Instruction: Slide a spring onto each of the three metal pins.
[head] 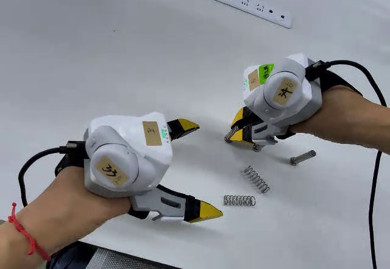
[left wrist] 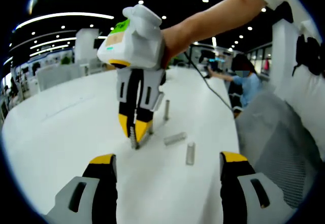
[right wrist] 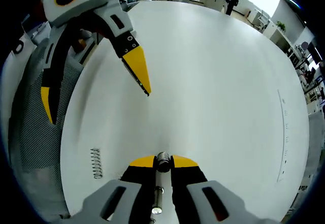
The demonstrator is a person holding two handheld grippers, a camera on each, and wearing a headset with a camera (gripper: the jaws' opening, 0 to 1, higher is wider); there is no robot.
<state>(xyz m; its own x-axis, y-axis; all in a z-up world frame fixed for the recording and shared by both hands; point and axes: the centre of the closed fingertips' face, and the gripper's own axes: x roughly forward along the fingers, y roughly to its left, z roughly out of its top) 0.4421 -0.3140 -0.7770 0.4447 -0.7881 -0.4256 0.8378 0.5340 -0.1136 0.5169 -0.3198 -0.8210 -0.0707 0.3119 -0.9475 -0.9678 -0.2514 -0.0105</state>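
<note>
Pinching a spring [head: 230, 136] between its yellow tips, right gripper [head: 239, 129] low over the white table [head: 122, 49] — left gripper [head: 202, 168] jaws spread wide, two loose springs [head: 239, 200] lying between the grippers, bare pin [head: 303, 157] near the right one.

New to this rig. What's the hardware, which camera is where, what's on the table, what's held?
No robot: a person holds a two-jaw gripper in each hand. The head view comes from a headset; each round picture comes from a camera on one gripper. The left gripper is open, empty. The right gripper is shut on a metal pin, seemingly with a spring on it. On the white table lie two springs, a loose pin and a power strip.
</note>
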